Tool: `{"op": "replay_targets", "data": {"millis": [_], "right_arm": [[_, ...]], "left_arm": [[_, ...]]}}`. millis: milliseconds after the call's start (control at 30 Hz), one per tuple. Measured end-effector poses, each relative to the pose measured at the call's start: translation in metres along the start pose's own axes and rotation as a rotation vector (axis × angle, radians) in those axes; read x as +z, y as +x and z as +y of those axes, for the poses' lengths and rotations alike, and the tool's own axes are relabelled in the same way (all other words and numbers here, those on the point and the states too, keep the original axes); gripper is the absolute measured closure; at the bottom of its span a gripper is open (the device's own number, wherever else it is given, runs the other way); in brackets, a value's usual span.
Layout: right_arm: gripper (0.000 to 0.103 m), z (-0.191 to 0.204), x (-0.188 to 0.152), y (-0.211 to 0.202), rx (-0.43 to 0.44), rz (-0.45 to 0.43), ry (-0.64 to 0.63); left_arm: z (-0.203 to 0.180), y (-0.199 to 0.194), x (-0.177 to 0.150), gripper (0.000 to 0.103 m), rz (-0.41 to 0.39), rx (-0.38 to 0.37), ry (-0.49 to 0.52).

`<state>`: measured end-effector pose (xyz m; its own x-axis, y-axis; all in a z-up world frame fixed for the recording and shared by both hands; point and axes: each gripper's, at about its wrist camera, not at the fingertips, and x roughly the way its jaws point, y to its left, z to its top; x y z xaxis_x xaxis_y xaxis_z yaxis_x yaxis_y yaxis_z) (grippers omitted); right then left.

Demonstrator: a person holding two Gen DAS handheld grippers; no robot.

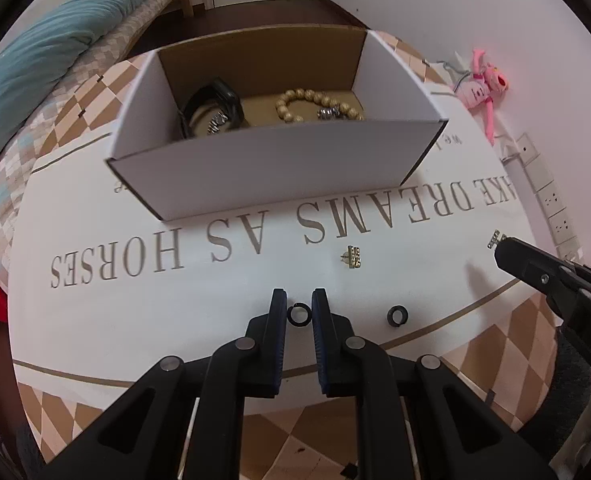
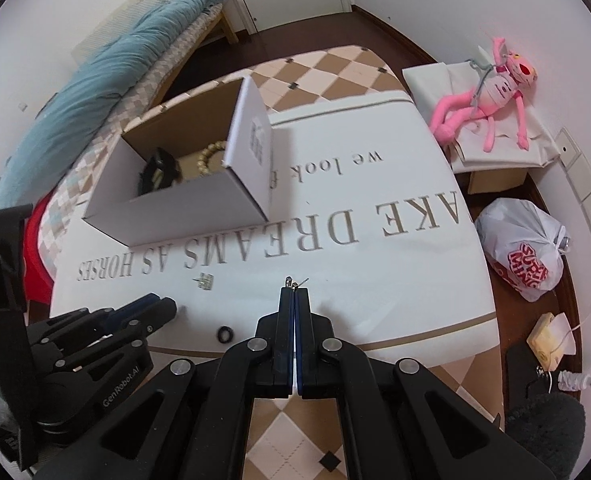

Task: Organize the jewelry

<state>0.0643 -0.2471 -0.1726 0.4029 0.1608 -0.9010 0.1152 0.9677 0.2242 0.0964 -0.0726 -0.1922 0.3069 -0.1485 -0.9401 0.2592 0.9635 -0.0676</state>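
Both claws hung low over the bench, which wore a white cloth with large lettering and a checked border. Left claw had its blue-padded fingers drawn nearly together around a small black ring; the ring sat between the pads, though whether they pressed on it I could not tell. Right claw was pressed shut, pinching a small sparkly earring at its very tip, the post sticking out to one side. From the left camera the same earring showed just beyond the right claw's black tip.

A second black ring lay flat on the cloth just right of the left claw, well short of the right one. The matching earring rested on the cloth between the rings and the lettering.

Farther back stood an open white box with brown insides. In it lay a black watch to the left and a wooden bead bracelet to the right.

Beyond the bench, a pink plush toy sprawled on folded cloth by the wall, and a white plastic bag sat on the floor. A bed with a teal quilt ran along the left.
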Motion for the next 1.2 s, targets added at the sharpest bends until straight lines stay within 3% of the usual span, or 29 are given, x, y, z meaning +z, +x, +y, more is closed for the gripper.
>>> {"op": "replay_targets", "data": {"millis": [233,467,700,800,933,1000,1067,1133,1200], "right_arm": [[0.103,0.012,0.013,-0.026,0.050,-0.045,-0.003],[0.103,0.035,0.049,-0.049,0.124,-0.101,-0.034],[0.103,0.060,0.105,-0.028,0.139,-0.106,-0.093],[0.103,0.064,0.131,-0.005,0.131,-0.064,-0.098],[0.102,0.068,0.159,0.027,0.114,0.037,-0.121],[0.099,0.068,0.167,0.040,0.093,0.080,-0.119],[0.091,0.067,0.172,0.046,0.081,0.101,-0.122],[0.068,0.067,0.173,0.047,0.069,0.105,-0.129],[0.062,0.066,0.172,0.045,0.056,0.099,-0.131]], "left_arm": [[0.020,-0.042,0.012,0.093,-0.058,-0.054,-0.060],[0.045,-0.086,0.062,0.093,-0.145,-0.113,-0.122],[0.067,-0.070,0.121,0.093,-0.111,-0.146,-0.168],[0.077,-0.056,0.140,0.093,-0.068,-0.162,-0.199],[0.089,-0.042,0.156,0.091,-0.036,-0.130,-0.221],[0.092,-0.040,0.159,0.078,-0.033,-0.109,-0.228],[0.096,-0.041,0.160,0.032,-0.046,-0.079,-0.228],[0.099,-0.044,0.159,0.024,-0.067,-0.048,-0.222],[0.103,-0.044,0.159,0.024,-0.072,-0.015,-0.212]]}}
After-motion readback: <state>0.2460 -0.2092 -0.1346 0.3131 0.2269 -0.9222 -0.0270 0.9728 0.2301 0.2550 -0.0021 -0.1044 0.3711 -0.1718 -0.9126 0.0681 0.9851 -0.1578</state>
